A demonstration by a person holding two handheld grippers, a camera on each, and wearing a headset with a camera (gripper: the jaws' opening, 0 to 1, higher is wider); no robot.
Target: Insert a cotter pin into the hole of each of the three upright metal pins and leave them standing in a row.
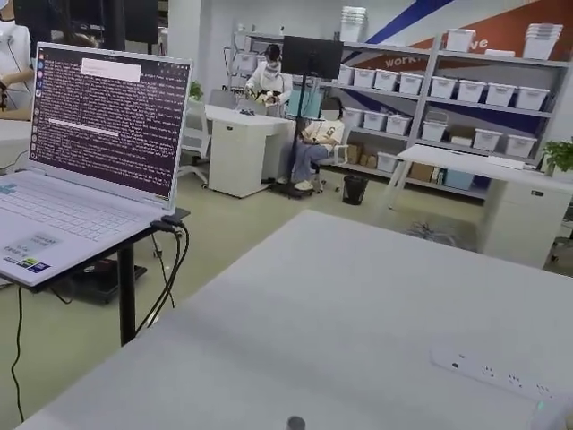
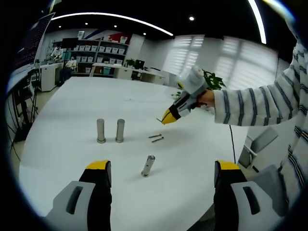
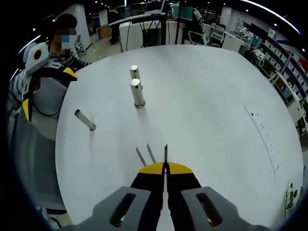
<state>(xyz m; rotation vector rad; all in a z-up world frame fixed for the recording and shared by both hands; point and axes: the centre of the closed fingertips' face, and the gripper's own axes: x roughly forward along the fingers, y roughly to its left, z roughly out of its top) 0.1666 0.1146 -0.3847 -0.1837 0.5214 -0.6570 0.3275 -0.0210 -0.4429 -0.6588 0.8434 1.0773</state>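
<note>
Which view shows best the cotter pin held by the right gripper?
The right gripper view: the cotter pin sticks straight out of the shut right gripper, close. In the left gripper view it is a tiny sliver at that gripper's tip. The head view faces the laptop.

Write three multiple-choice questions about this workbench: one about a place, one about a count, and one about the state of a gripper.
1. Where do the two loose cotter pins lie? A) on the table B) in a box C) on the floor
2. How many metal pins stand upright? A) one B) two C) three
3. How is the right gripper? A) open B) shut on a cotter pin C) shut on a metal pin
Answers: 1A, they rest on the white surface just ahead of the right gripper; 2B, two stand side by side and the third pin is not upright; 3B, its jaws pinch the thin pin between them.
</note>
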